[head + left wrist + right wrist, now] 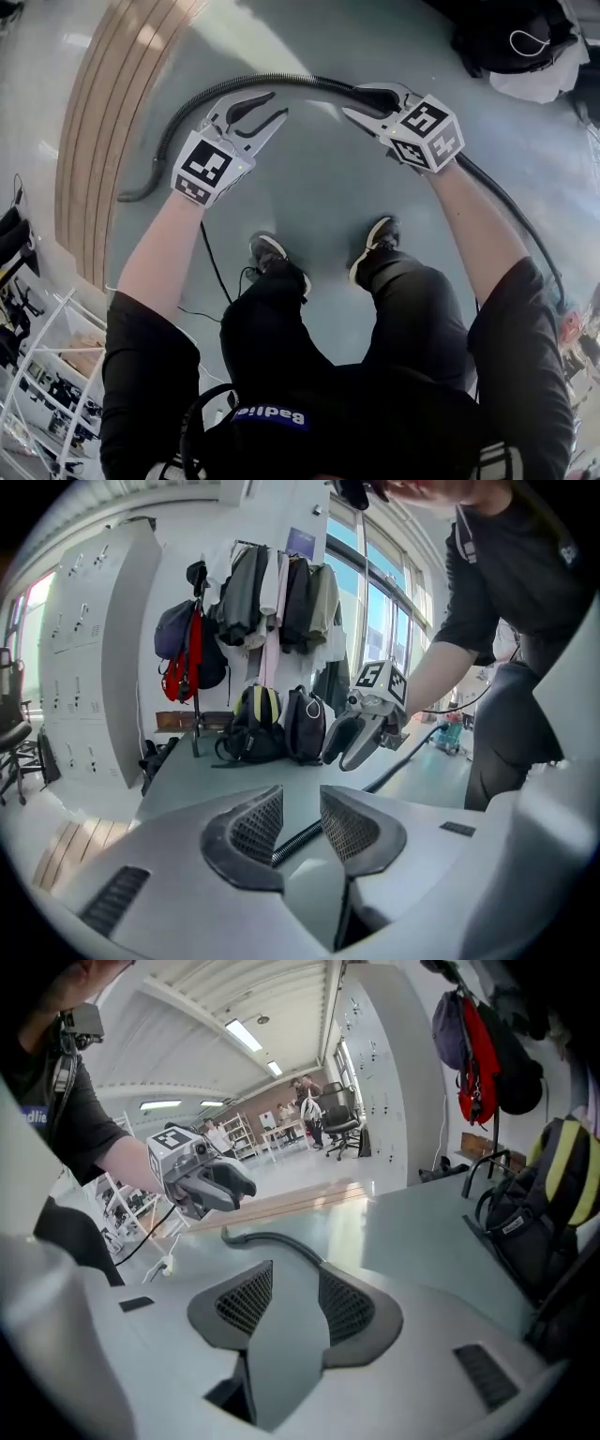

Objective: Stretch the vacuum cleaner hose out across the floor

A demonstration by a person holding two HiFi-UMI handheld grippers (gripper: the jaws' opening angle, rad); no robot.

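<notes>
Head view: vacuum hose is judged light, springy, best gripped nr its ends; left gripper & right gripper are held part-open, empty.

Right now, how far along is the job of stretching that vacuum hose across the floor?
Little looks done: the hose lies in a curved arc on the floor, not straight. In hand: nothing yet; the left gripper and right gripper hover over it, jaws apart and empty. Left: grip the hose and pull it out straight.
</notes>
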